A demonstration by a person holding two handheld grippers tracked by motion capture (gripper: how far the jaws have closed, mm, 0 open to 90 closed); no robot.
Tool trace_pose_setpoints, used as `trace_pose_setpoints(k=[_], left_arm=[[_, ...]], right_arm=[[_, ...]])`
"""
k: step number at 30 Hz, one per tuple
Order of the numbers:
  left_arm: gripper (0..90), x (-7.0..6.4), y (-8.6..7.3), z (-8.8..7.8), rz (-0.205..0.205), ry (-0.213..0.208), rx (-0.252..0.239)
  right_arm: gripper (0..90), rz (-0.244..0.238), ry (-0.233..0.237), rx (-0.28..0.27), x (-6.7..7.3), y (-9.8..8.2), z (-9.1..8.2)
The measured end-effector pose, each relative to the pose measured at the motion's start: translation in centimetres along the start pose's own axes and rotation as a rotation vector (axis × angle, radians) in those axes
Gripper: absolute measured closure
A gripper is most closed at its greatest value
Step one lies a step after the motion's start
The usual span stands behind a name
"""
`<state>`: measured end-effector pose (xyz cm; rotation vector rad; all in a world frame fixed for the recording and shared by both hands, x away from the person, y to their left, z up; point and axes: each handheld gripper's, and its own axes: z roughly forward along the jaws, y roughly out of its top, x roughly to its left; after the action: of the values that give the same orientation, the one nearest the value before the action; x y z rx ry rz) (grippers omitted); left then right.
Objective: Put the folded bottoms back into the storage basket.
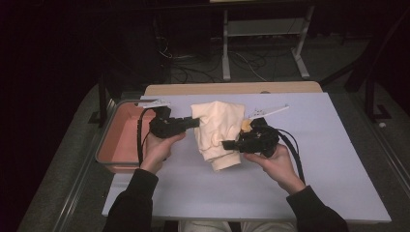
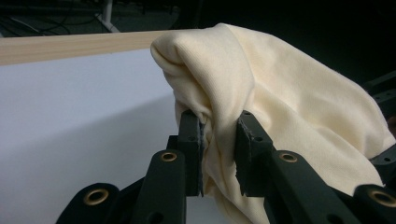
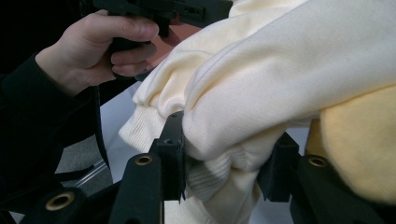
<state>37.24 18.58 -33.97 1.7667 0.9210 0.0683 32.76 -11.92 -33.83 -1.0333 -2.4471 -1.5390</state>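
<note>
Left gripper (image 2: 219, 149) is clamped on a bunched fold of the cream sweatshirt (image 1: 218, 133); right gripper (image 3: 224, 158) is clamped on its ribbed hem. The garment hangs between them over the white table (image 1: 338, 159), beside a pink tray (image 1: 121, 137). Judged soft, light and limp: best gripped at thick folds or ribbing.

The garment (image 1: 218, 133) sits mid-table (image 1: 338, 159), between the left gripper (image 1: 196, 122) at its left edge and the right gripper (image 1: 226, 144) at its right; a tray (image 1: 107, 145) lies off the table's left side; the floor lies behind.
</note>
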Motion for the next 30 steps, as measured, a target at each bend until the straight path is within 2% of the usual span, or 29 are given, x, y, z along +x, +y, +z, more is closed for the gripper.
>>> trace_pose_setpoints(k=[30], left_arm=[[73.8, 1.3, 1.0, -4.1, -0.024, 0.059, -0.057]], right_arm=[[58.2, -0.049, 0.014, 0.021, 1.5, 3.4, 2.6]])
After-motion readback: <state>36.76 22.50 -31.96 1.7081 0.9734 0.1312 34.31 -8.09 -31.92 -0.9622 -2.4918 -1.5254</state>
